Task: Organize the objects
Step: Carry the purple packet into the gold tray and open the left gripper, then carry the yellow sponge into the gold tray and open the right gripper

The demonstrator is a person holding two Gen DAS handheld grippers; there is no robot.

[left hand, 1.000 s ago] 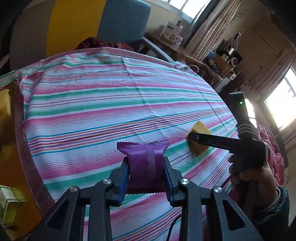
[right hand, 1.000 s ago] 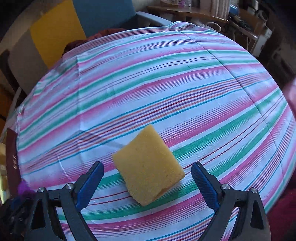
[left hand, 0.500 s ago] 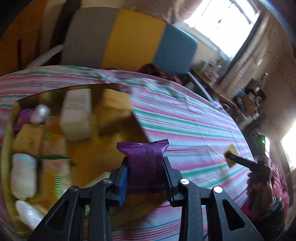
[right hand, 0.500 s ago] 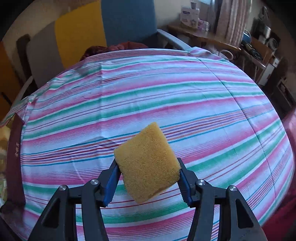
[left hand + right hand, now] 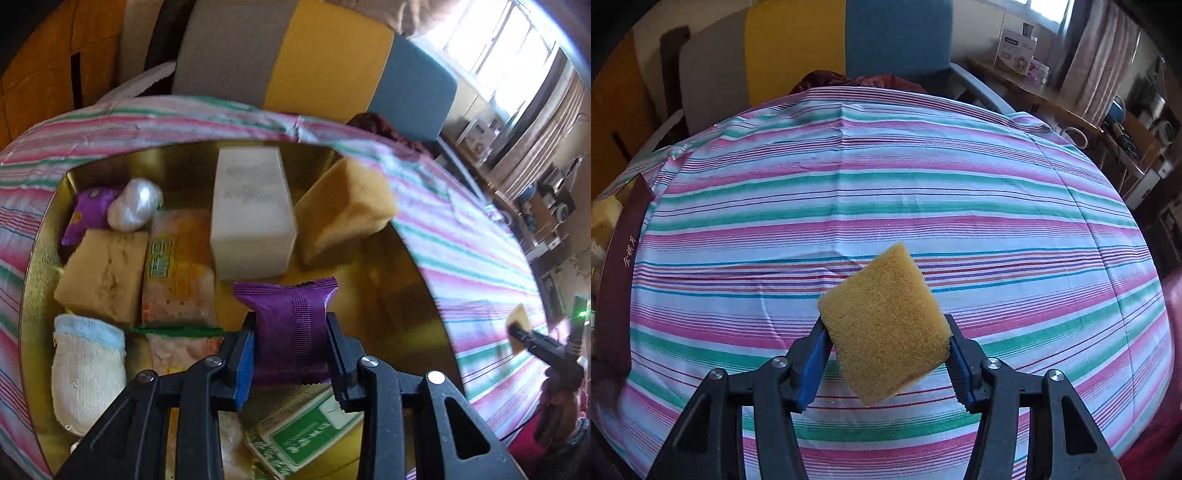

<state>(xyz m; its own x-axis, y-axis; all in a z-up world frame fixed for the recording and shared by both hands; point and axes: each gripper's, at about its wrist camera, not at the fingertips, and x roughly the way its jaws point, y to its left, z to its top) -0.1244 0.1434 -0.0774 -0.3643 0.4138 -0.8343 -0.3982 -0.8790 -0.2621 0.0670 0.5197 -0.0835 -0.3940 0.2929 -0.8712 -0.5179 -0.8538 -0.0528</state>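
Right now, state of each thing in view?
Left tool: shut on purple packet, over tin.
Right tool: shut on sponge, above cloth.
Tin: open, partly filled.
White box: upright in tin.

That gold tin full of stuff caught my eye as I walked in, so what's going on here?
A person is tidying loose items into the gold tin, with handheld tongs in each hand. The left tongs grip a purple snack packet above the tin, which already holds sponges, packets, a white box and a sock. The right tongs hold a yellow sponge above the striped tablecloth.
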